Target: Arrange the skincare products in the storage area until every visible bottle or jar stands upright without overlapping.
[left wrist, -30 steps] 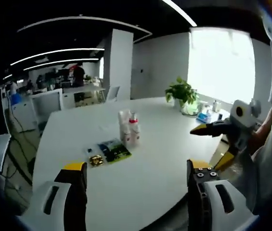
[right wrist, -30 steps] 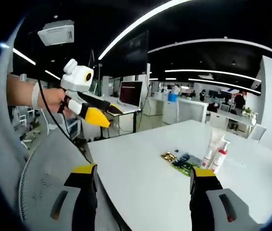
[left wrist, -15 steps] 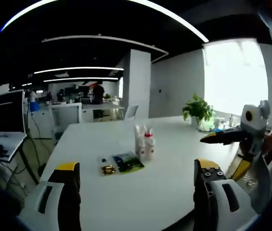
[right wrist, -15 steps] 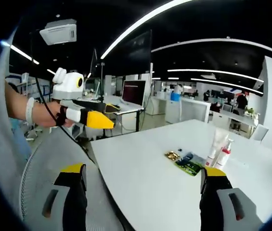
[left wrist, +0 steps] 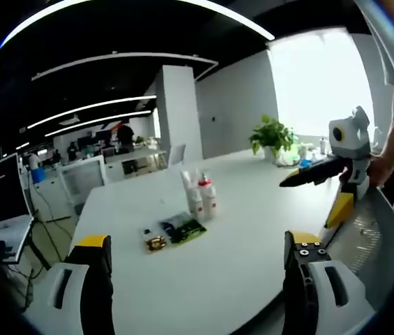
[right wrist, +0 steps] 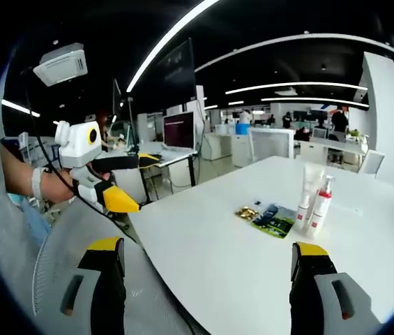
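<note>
On the white table [left wrist: 238, 237], seen in the left gripper view, the items run from left to right: a small gold packet [left wrist: 155, 243], a dark green sachet [left wrist: 183, 228] touching or just beside it, then two upright containers, a white tube [left wrist: 193, 199] and a pump bottle with a red collar [left wrist: 208, 197], standing side by side and apparently touching. All four sit toward the middle of the tabletop, well apart from its near edge. A potted plant [left wrist: 272, 136] stands at the far right edge by the window. The left gripper [left wrist: 200, 279] rises from the bottom of the view with its jaws spread wide and nothing between them, above the near edge of the table. At the far right, the right gripper [left wrist: 322, 174] hangs in a hand, off the table's right edge; whether its jaws are spread or pressed together cannot be told from this angle.

From the right gripper view, left to right: the left gripper [right wrist: 109, 188] held in a hand beyond the table's left edge, over a grey mesh chair back [right wrist: 57, 265]; then the gold packet [right wrist: 246, 212], the sachet [right wrist: 273, 220], the tube [right wrist: 305, 199] and the pump bottle [right wrist: 320, 206], both upright. The right gripper [right wrist: 207, 279] shows its jaws spread wide, empty, at the near edge.
</note>
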